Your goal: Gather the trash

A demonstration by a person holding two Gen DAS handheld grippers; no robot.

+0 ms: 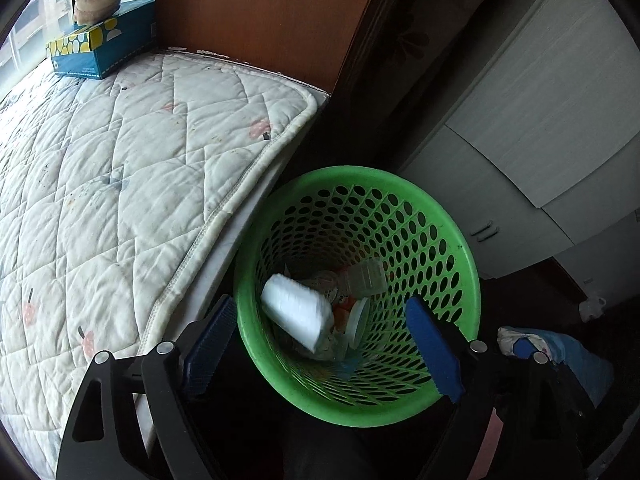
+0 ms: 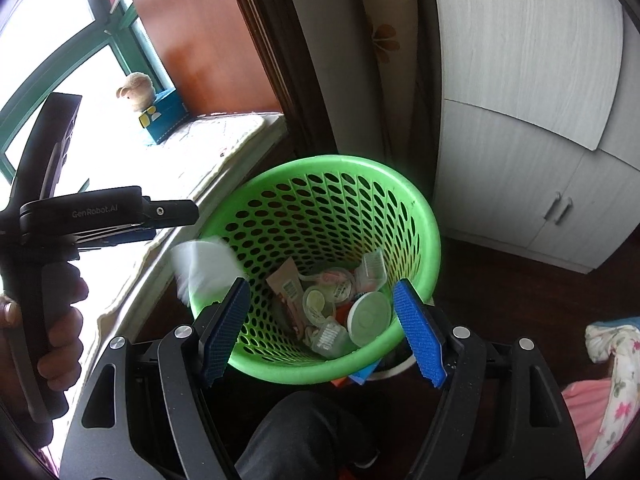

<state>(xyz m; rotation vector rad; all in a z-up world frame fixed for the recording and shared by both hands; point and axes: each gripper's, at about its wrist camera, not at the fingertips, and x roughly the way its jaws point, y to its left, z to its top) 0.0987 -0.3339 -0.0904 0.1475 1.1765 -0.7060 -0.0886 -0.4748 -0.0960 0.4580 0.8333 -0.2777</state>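
My green basket (image 1: 440,240) stands between the quilted bed (image 1: 120,200) and the white wardrobe (image 1: 540,100), already holding cups and wrappers. A blurred white paper cup (image 1: 298,312) is at its mouth, seemingly dropping in. Both my left gripper (image 1: 320,344) and right gripper (image 2: 324,332) have fingers spread wide and empty, so I'd keep them centred above the rim until it settles.

Bright window (image 2: 48,64) by quilted mattress (image 1: 120,184), orange wall (image 1: 256,12), white wardrobe (image 2: 520,120), dark floor (image 2: 500,280).
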